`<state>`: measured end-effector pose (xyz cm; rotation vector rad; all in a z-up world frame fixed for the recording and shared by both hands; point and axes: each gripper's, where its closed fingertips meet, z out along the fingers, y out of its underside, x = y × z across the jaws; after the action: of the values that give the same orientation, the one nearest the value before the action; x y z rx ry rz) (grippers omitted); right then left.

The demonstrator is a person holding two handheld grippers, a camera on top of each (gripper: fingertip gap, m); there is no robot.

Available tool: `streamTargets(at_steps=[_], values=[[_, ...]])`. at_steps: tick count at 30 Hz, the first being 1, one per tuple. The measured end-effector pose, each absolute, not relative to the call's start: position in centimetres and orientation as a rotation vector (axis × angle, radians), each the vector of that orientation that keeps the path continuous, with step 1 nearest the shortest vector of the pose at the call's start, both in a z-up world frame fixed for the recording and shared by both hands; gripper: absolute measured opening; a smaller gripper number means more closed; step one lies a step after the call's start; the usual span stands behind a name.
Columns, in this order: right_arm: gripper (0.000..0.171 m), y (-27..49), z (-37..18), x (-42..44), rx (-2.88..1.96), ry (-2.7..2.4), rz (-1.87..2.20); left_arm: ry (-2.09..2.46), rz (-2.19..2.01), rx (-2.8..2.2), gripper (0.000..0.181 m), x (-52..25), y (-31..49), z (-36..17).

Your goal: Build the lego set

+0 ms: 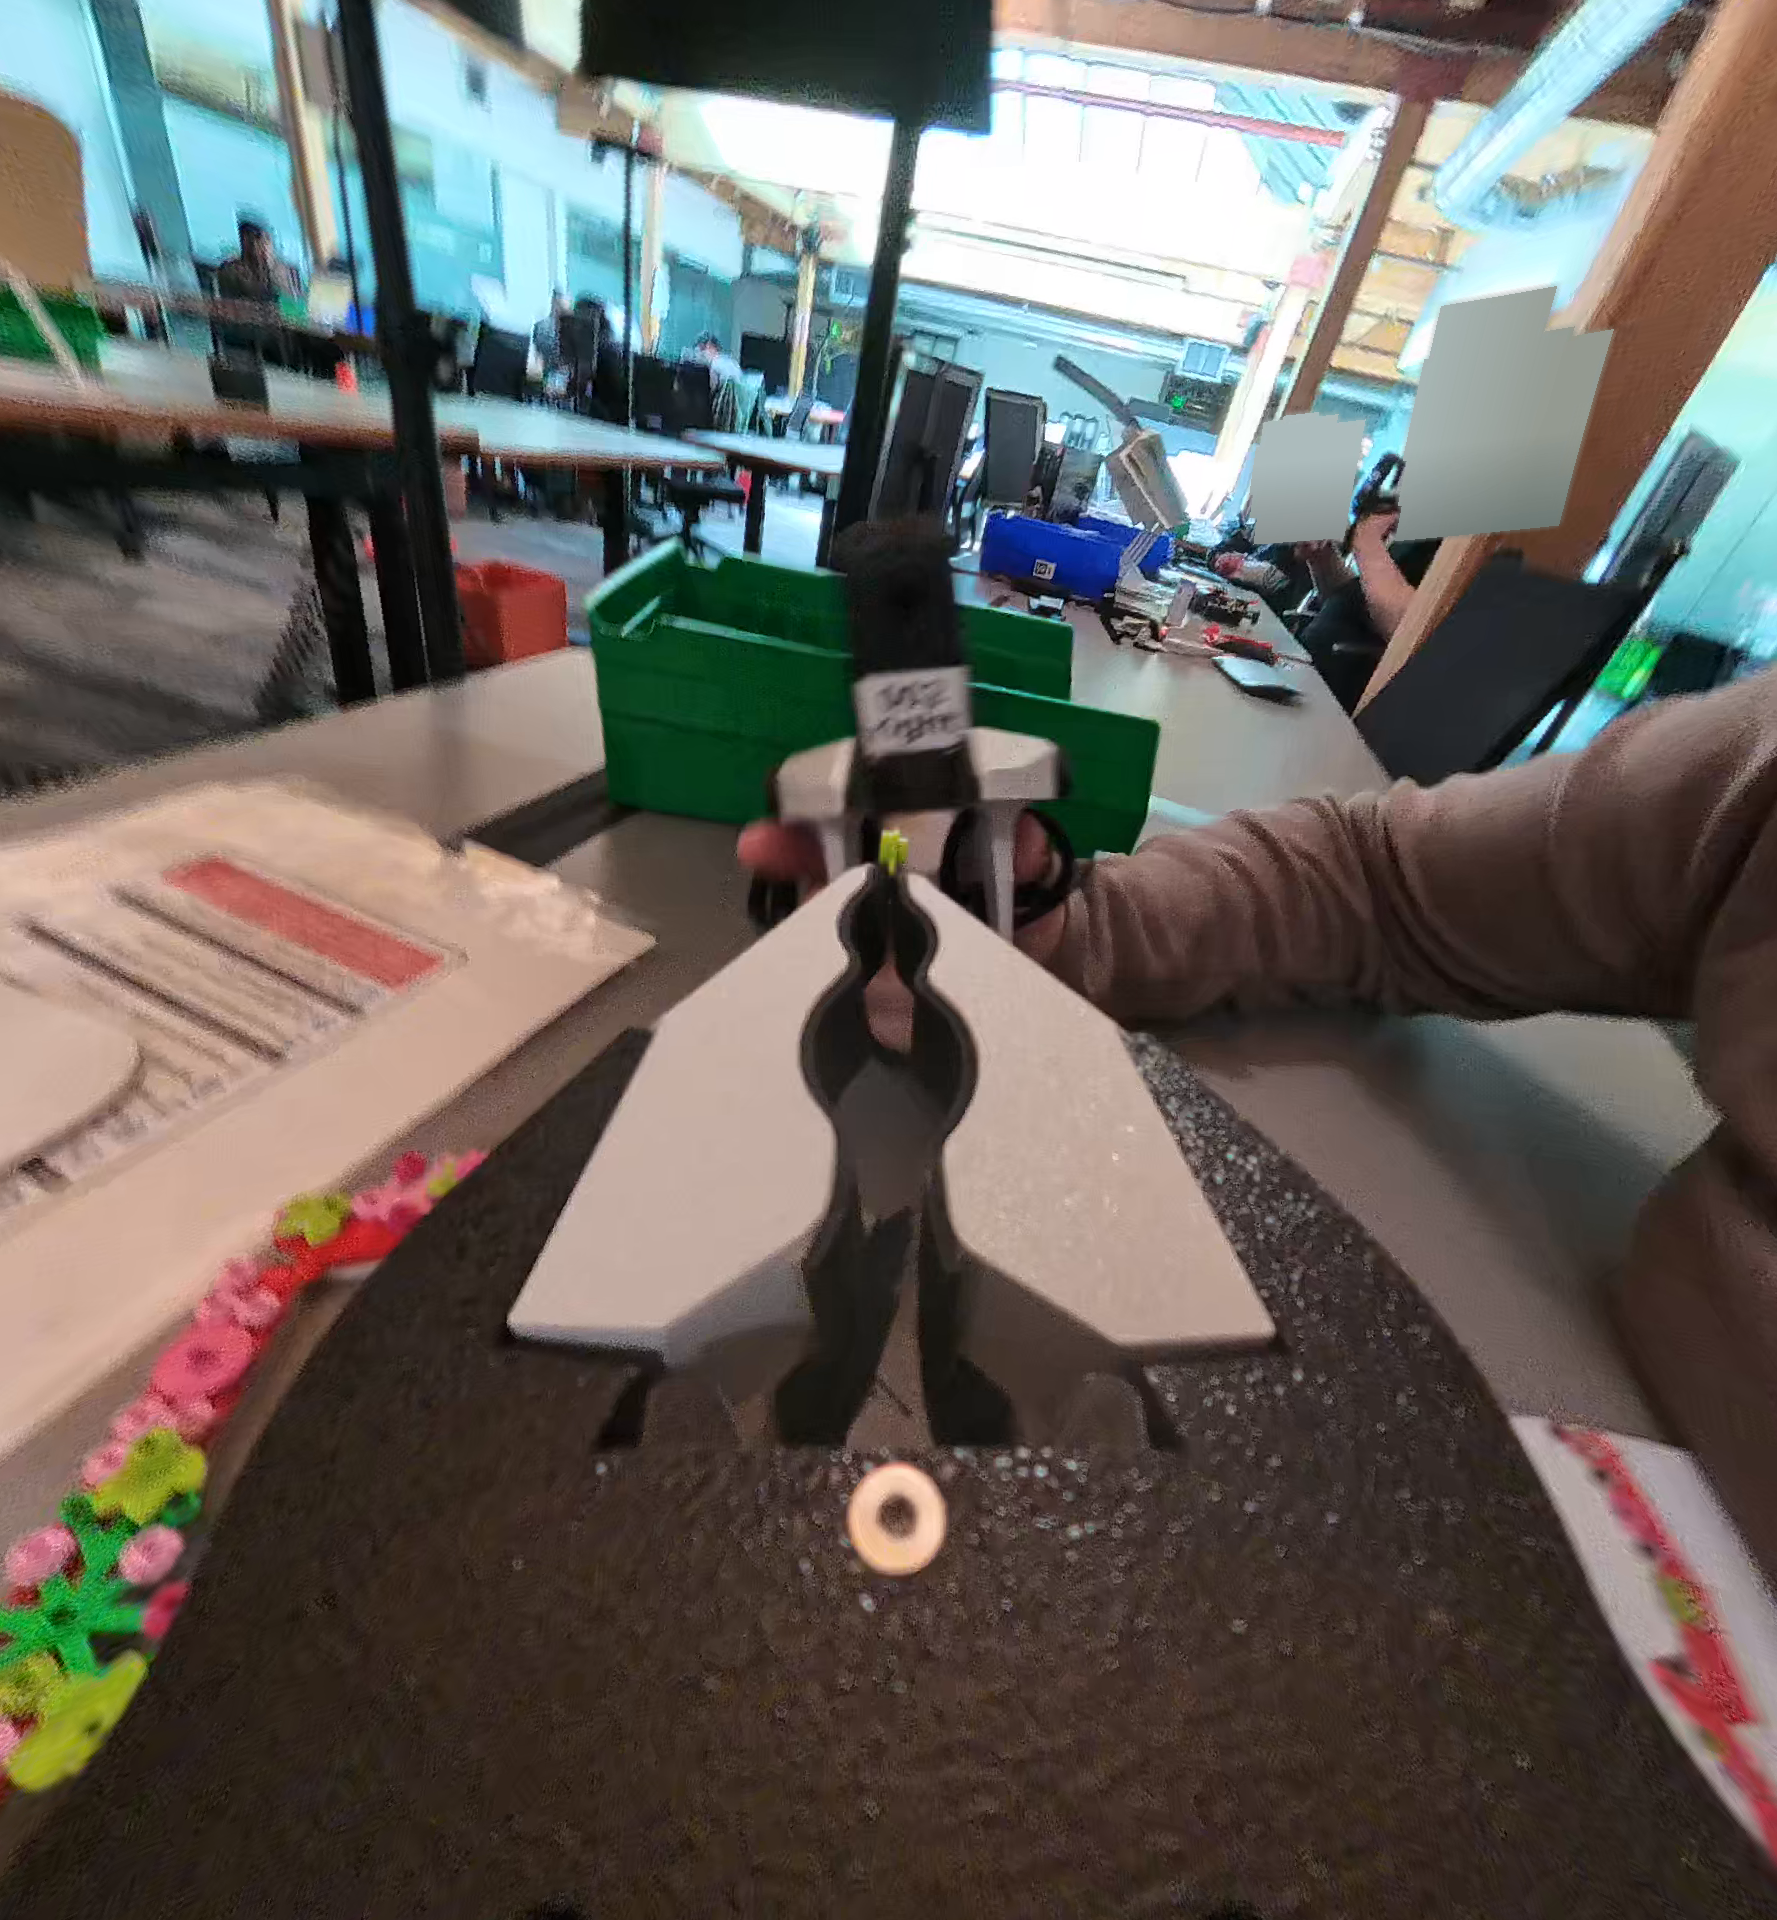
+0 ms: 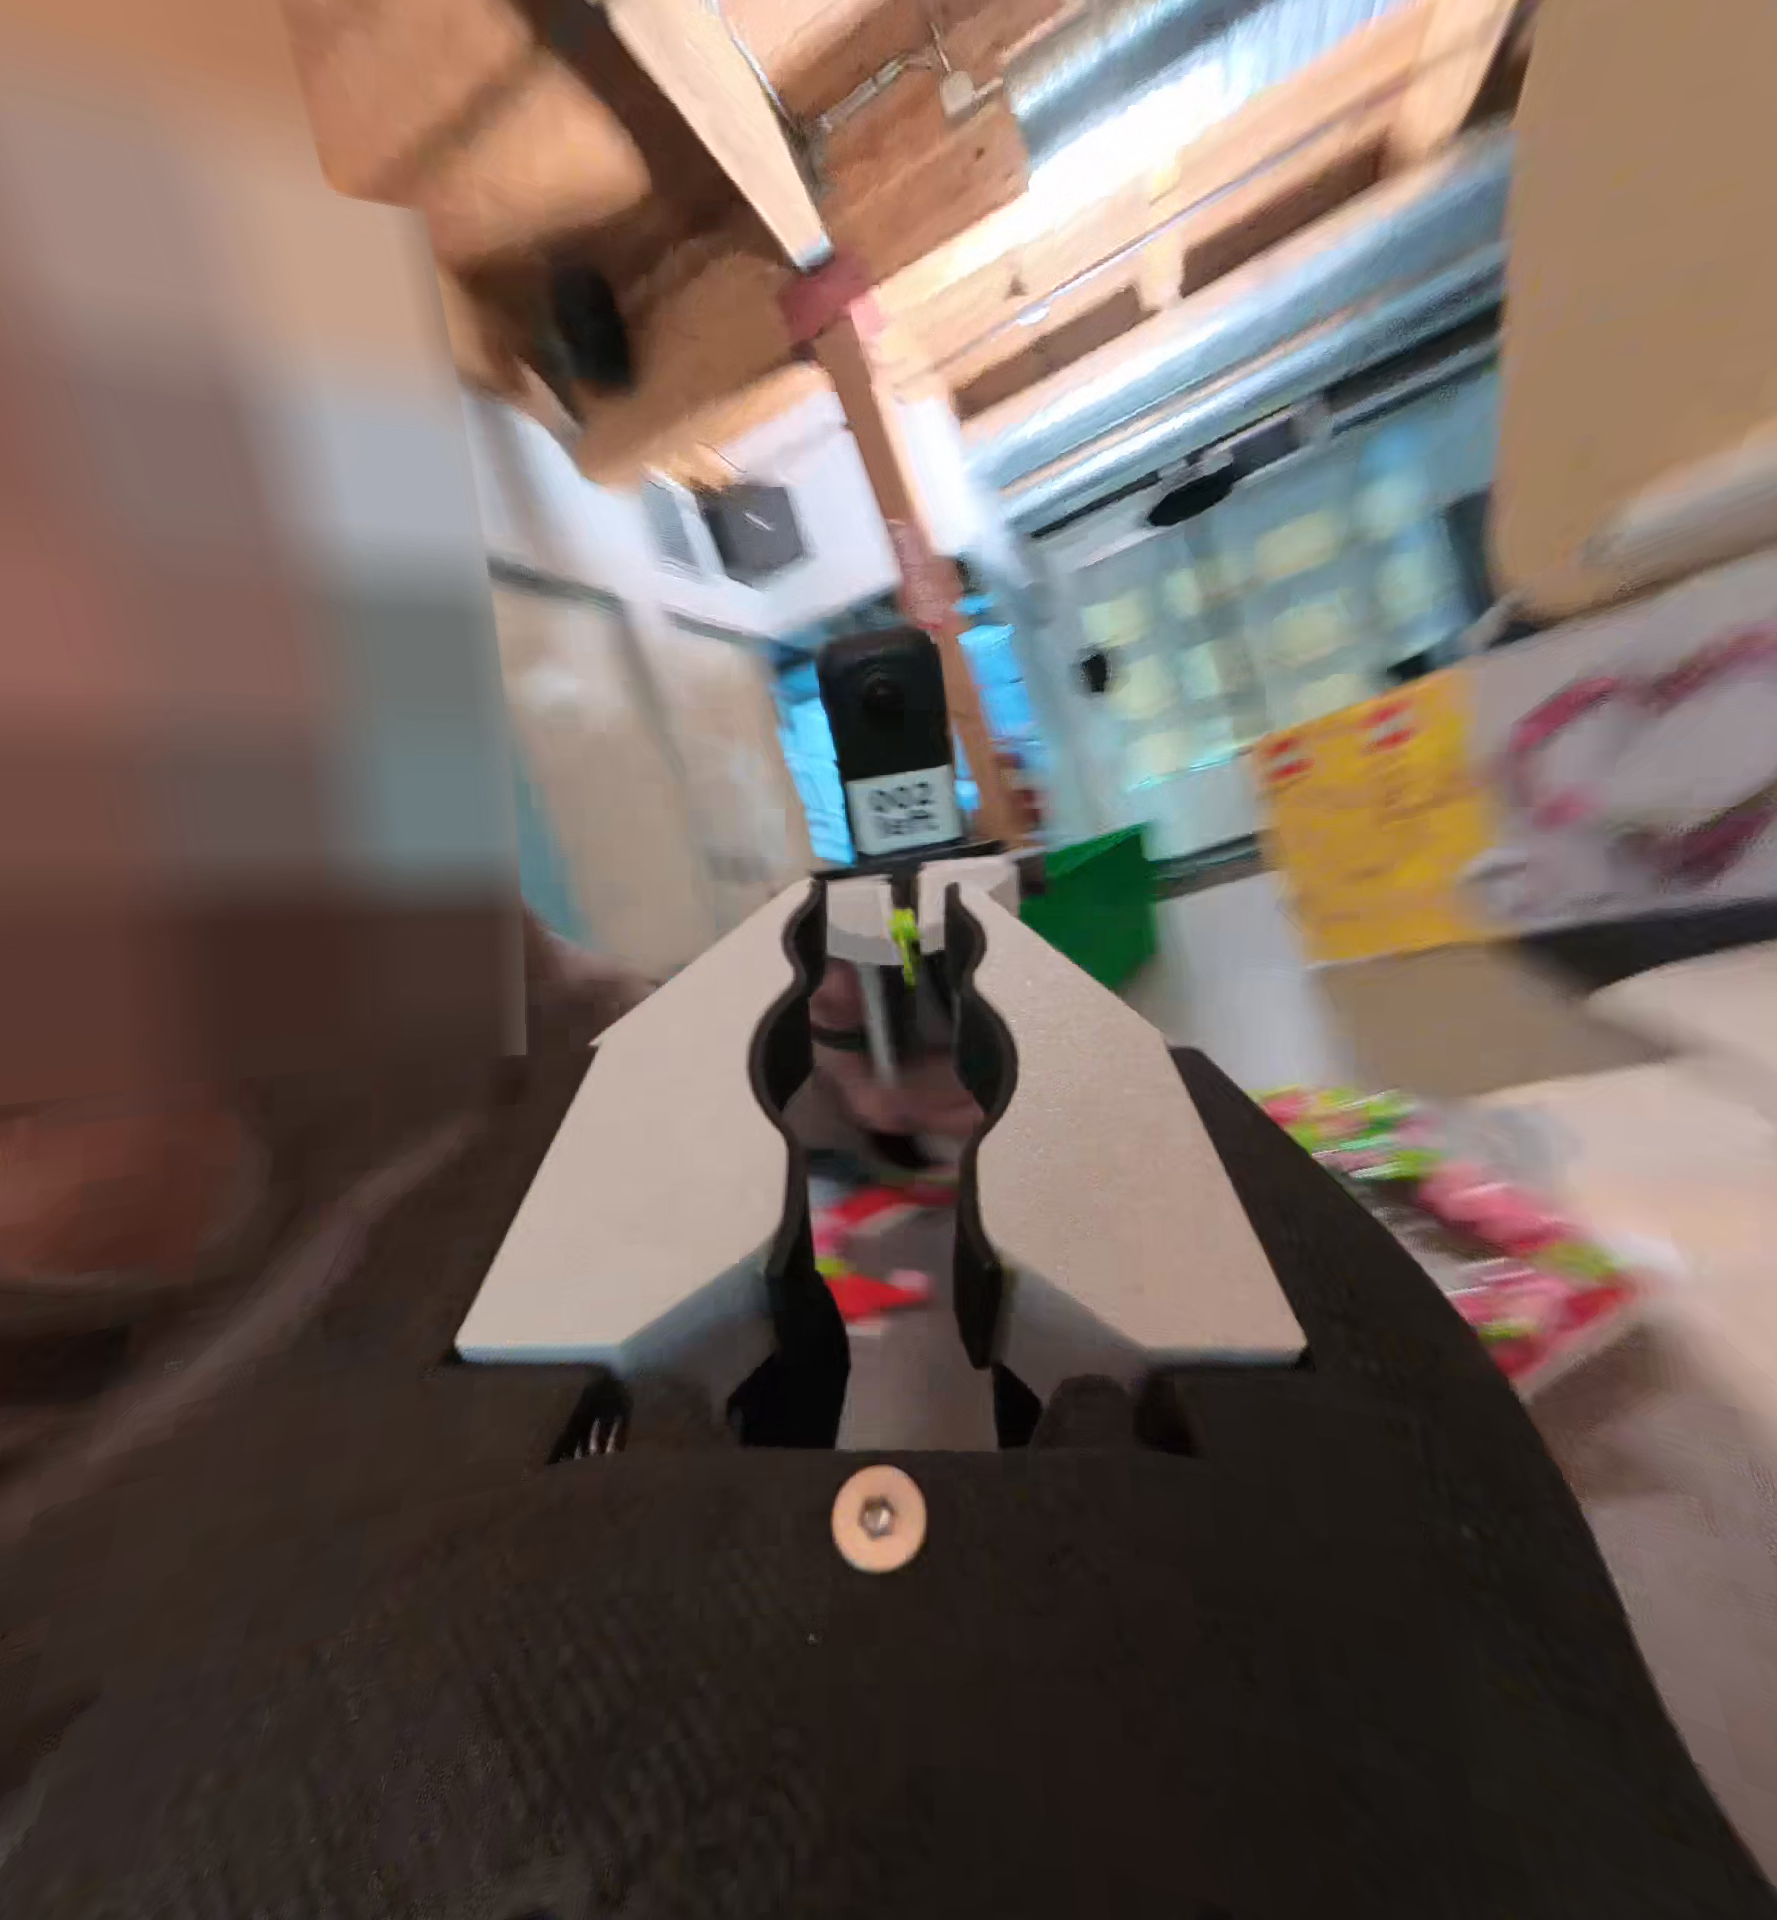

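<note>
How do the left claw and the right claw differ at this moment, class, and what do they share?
The left claw is shut on a small lime piece at its tips; the right claw is open and holds nothing. The left claw's view is level across the table; the right claw's tilts up towards the ceiling. Both have grey fingers with wavy black pads, and they face each other.

Grey table [image 1: 510, 748] with green bins [image 1: 718, 675], bagged instruction papers [image 1: 240, 966], pink-and-green lego flower pieces [image 1: 84, 1558].

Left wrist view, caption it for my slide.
Left gripper pinching a lime piece, facing the right gripper.
</note>
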<state>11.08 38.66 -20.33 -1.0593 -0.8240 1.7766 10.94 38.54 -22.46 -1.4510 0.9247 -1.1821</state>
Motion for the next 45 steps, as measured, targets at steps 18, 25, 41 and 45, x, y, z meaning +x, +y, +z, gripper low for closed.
streamTargets(at_steps=[18,25,41,45], values=[[0.005,39.8,-25.0,10.0,-0.373,-1.337,-0.524,0.591,-1.749,-1.808,0.000,10.2,40.2,-25.3],[0.000,39.7,-25.4,9.8,-0.342,-1.353,-0.566,0.566,-1.794,-1.820,0.000,10.2,40.2,-25.5],[0.000,40.1,-26.3,9.4,-0.435,-1.405,-0.524,0.619,-1.666,-1.832,0.015,10.3,40.5,-26.2],[0.000,40.3,-27.9,9.1,-0.608,-1.479,-0.329,0.990,-0.937,-1.852,0.054,8.3,42.5,-28.7]])
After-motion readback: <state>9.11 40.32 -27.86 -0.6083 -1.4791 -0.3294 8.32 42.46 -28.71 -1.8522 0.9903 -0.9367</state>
